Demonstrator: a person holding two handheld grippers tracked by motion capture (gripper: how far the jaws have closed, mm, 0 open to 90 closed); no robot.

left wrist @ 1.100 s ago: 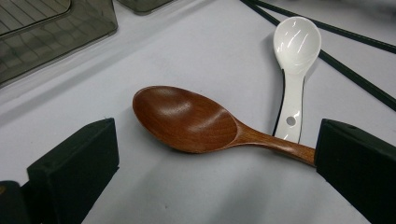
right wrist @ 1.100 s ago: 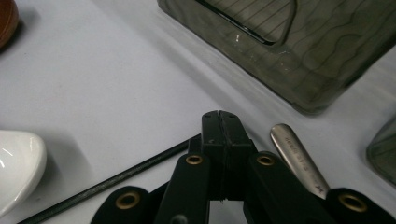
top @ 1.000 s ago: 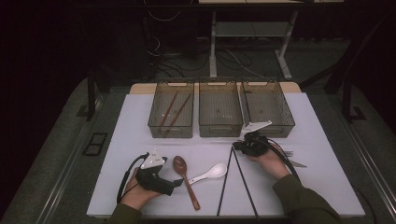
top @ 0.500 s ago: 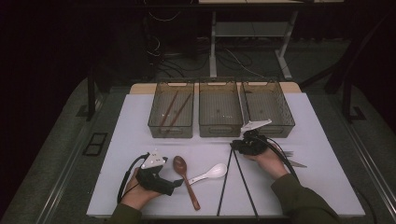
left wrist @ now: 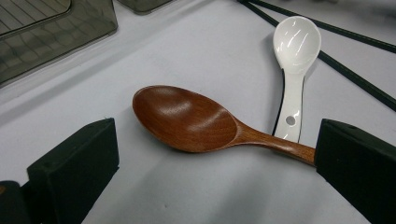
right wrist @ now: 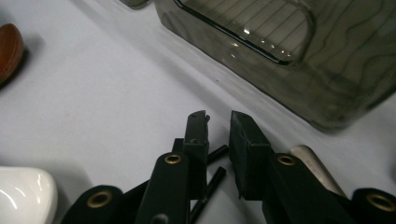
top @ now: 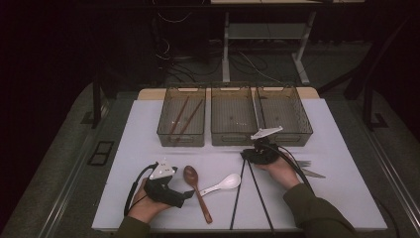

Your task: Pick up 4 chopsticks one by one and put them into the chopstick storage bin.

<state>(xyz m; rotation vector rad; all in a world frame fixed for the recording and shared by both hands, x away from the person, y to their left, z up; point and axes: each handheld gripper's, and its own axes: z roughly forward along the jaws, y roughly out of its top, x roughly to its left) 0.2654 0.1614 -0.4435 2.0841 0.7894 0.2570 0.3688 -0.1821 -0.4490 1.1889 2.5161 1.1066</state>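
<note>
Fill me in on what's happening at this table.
A person is sorting utensils into three bins with two handheld grippers. The right gripper hovers over the tips of two black chopsticks lying on the table; its jaws, just opened a little, hold nothing. The left gripper waits open beside a wooden spoon and a white spoon. Brown chopsticks lie in the left bin.
</note>
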